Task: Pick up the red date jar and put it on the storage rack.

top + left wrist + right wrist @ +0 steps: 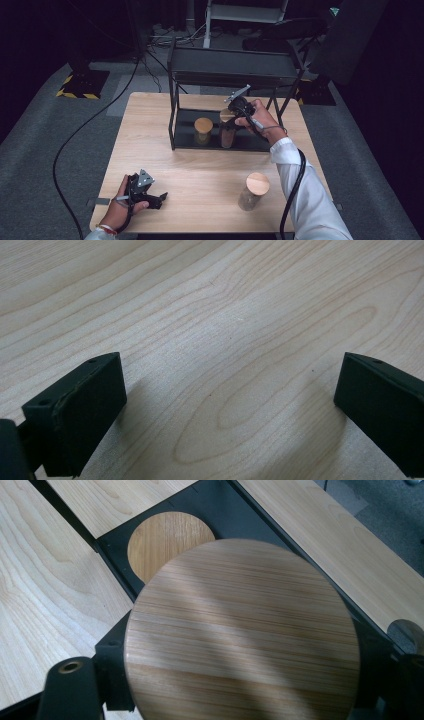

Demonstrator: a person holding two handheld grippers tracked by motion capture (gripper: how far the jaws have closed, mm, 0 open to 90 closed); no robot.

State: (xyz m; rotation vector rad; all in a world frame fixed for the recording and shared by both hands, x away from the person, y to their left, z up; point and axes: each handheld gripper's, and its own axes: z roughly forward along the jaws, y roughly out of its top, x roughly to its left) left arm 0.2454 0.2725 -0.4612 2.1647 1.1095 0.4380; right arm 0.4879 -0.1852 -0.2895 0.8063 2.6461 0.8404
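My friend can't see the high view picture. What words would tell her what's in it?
The right tool grips a wooden-lidded jar on the black rack's bottom shelf, beside another jar. A third jar stands on the wooden table, where the left tool rests open.

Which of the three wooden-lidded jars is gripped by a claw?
The right-hand jar on the rack's lower shelf: the right claw is clamped on it. Its shelf neighbour and the table jar stand free.
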